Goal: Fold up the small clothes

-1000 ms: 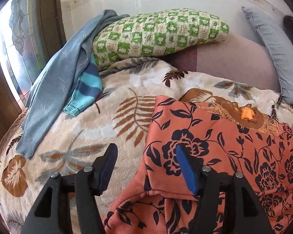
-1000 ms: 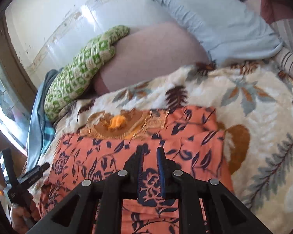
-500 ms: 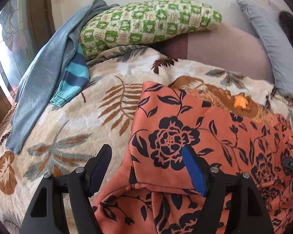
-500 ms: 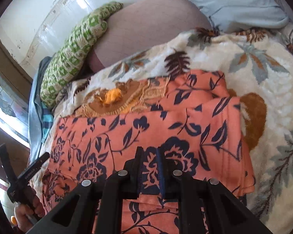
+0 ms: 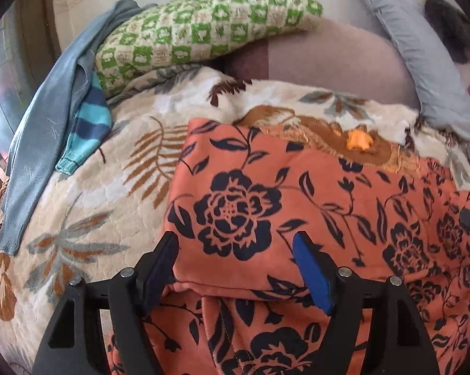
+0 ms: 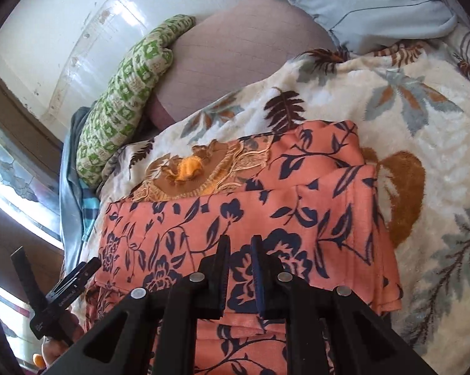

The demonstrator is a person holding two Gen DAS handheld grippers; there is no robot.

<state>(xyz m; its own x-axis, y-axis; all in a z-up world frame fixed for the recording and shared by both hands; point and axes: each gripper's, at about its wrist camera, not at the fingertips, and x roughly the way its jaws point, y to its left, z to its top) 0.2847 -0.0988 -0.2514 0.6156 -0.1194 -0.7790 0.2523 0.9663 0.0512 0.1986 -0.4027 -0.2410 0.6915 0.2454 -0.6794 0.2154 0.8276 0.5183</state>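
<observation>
An orange garment with dark blue flowers [image 5: 297,193] lies folded on the leaf-patterned blanket [image 5: 88,193], with a brown embroidered piece [image 5: 353,143] at its far edge. My left gripper [image 5: 235,240] is open. Its jaws straddle the garment's folded near-left corner, the left pad [image 5: 163,259] beside the edge and the blue right pad [image 5: 310,272] above the cloth. My right gripper [image 6: 240,242] hovers low over the same garment [image 6: 297,206], shut to a narrow slit, and I see no cloth pinched in it. The left gripper [image 6: 63,293] also shows at the lower left of the right wrist view.
A green checked pillow [image 5: 203,34], a mauve cushion [image 5: 335,62] and a grey-blue pillow [image 5: 422,62] line the back. A grey-blue sweater [image 5: 44,118] and a striped blue sleeve [image 5: 88,131] lie at the blanket's left. A window [image 6: 12,181] stands on the left.
My left gripper has come forward and down onto the garment's folded corner, and its jaws stand a little wider. The right gripper has tilted down nearer the cloth and stays shut.
</observation>
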